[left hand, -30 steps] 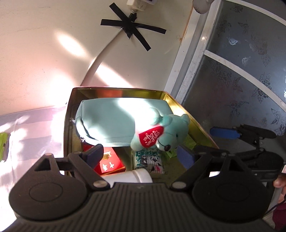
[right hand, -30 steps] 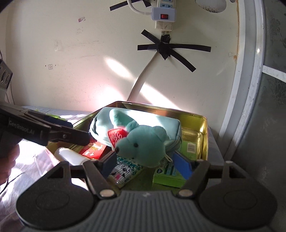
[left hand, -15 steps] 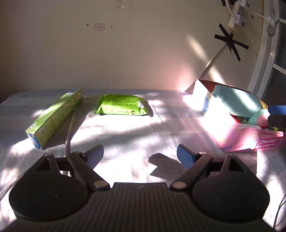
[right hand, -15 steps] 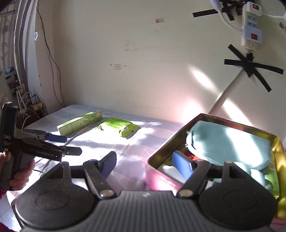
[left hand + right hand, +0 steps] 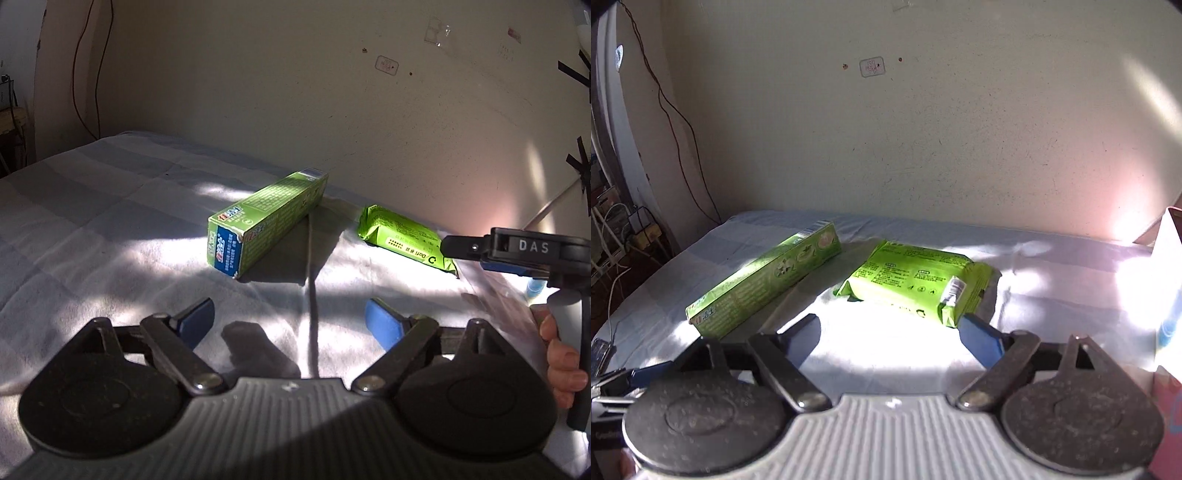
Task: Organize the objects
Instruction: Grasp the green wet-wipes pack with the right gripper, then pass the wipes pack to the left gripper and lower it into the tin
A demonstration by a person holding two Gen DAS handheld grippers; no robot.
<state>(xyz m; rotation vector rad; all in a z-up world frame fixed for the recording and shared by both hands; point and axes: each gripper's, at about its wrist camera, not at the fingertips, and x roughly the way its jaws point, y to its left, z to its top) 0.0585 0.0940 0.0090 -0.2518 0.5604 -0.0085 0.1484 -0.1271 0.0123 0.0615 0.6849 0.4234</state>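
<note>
The green wipes packet [image 5: 916,282] lies flat on the sheet-covered tabletop [image 5: 1052,280], beside the long green carton [image 5: 764,284] (probably next for sorting). Right claw [image 5: 892,334], jaws just widened and empty, faces the packet; left claw [image 5: 288,325] hangs open, empty.

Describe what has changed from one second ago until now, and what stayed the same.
Both grippers swung away from the tin of stored items toward the left part of the cloth. The left gripper now faces the green box; the right gripper faces the green packet, and its jaws have just been opening, with nothing between them. Neither holds anything. The box and packet lie where they were half a second ago.
</note>
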